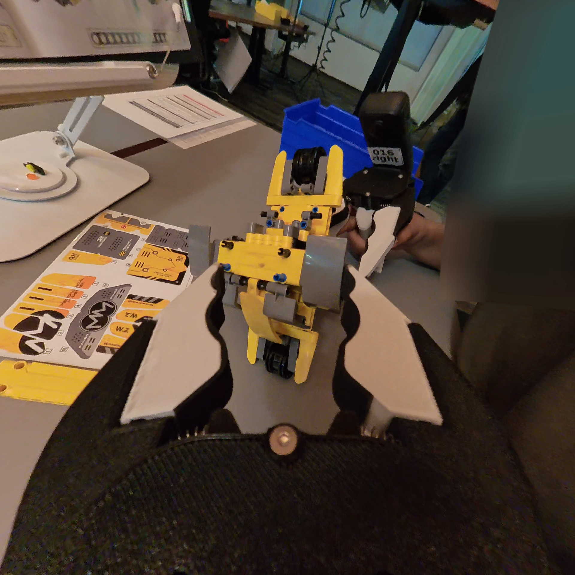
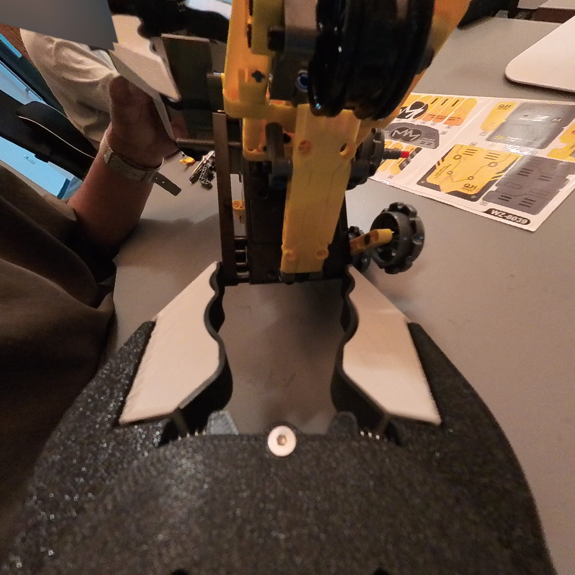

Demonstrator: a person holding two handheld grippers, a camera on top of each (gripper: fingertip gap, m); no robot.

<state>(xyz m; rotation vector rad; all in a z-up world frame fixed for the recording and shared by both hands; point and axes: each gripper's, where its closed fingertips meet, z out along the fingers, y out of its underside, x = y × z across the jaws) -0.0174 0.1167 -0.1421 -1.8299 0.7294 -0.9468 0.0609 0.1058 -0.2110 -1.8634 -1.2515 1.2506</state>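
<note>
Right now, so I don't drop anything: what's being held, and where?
The left gripper clamps the model across its middle; the right gripper flanks its side, grip unclear.

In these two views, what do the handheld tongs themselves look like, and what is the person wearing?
Both tongs, left and right, have a black, grainy body with a silver bolt at the centre and two white wedge-shaped fingers lined with wavy black pads. Seen from the left wrist view, the right tongs carry a black box with a white label. The person wears a silver wristband and a dark brown sleeve.

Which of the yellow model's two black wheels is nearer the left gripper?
The lower wheel, in the fork of the yellow model facing the left gripper; the other wheel sits at the far end.
</note>
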